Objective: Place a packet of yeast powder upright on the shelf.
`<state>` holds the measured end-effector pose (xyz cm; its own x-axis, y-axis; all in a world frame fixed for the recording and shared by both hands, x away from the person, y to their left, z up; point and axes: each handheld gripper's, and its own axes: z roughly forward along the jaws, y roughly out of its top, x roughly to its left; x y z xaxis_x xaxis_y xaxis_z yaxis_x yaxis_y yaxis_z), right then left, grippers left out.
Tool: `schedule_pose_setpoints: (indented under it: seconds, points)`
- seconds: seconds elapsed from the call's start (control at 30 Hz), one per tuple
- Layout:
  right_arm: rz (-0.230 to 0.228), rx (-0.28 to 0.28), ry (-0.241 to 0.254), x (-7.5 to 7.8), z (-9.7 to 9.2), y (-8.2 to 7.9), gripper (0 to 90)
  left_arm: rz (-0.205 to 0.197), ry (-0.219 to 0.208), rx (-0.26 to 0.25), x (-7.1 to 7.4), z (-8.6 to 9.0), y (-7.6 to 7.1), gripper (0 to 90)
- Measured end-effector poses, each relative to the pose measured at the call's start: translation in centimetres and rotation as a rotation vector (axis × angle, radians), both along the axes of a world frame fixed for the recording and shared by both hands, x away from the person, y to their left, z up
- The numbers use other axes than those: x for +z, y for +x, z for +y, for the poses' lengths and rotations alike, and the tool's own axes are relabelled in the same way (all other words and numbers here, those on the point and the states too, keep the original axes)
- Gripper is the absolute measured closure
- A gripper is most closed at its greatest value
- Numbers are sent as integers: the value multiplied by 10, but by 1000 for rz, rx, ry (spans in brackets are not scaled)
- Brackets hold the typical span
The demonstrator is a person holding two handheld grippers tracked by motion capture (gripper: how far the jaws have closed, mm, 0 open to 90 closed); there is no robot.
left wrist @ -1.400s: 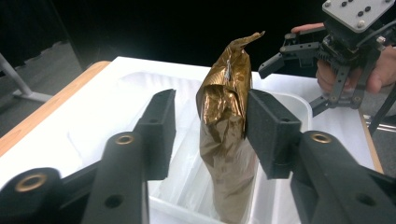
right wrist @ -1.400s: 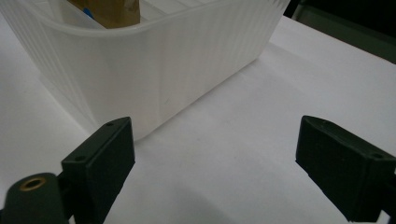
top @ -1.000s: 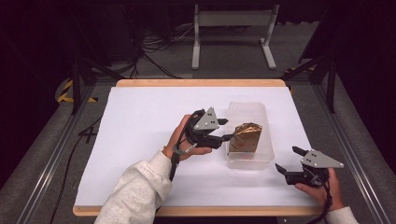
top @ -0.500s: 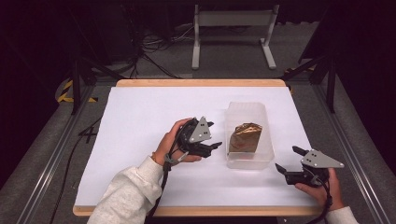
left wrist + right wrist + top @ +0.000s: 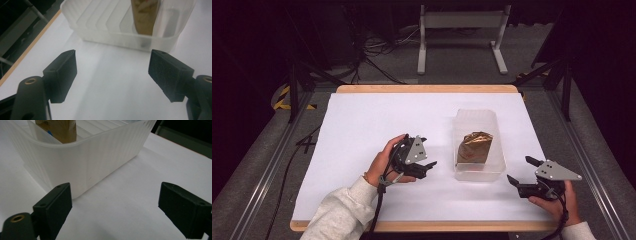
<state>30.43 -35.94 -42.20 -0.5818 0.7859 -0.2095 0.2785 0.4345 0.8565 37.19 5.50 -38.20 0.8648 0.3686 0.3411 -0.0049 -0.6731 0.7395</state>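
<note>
A clear plastic bin (image 5: 459, 122) stands right of centre on the white sheet, with a brown-gold pouch (image 5: 475, 146) upright inside it. My left gripper (image 5: 428, 169) hovers low just left of the bin and points at it. Its jaws have just been opening and nothing lies between them. In the left gripper view the left gripper (image 5: 112, 56) gapes wide before the bin (image 5: 120, 37) and the pouch (image 5: 145, 17). My right gripper (image 5: 520, 170) rests open near the bin's front right corner. In the right gripper view the right gripper (image 5: 115, 187) faces the bin wall (image 5: 87, 162) and the pouch (image 5: 58, 128).
The white sheet (image 5: 362, 130) covers a table with a wooden edge (image 5: 427, 88). Beyond the far edge stand a grey metal frame (image 5: 462, 35) and loose cables (image 5: 377, 55). Metal rails run along both sides of the table.
My left hand has drawn back from the bin toward the left and the near side, sinking lower, and its jaws have spread. The right hand has stayed put.
</note>
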Motion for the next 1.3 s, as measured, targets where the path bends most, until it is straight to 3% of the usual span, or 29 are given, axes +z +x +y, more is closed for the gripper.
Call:
schedule_pose_setpoints:
  seconds: [0.37,0.5,0.9,1.3]
  points:
    - [0,2,0,0,0,0,123,22,14,79,-18,36,-7,176]
    - [-2,3,-3,1,1,0,122,14,40,124,-24,51,-8,137]
    - [-5,12,-11,0,2,0,122,41,29,221,-39,95,-13,108]
    - [-4,11,-12,0,3,0,122,75,-29,298,-50,142,-23,105]
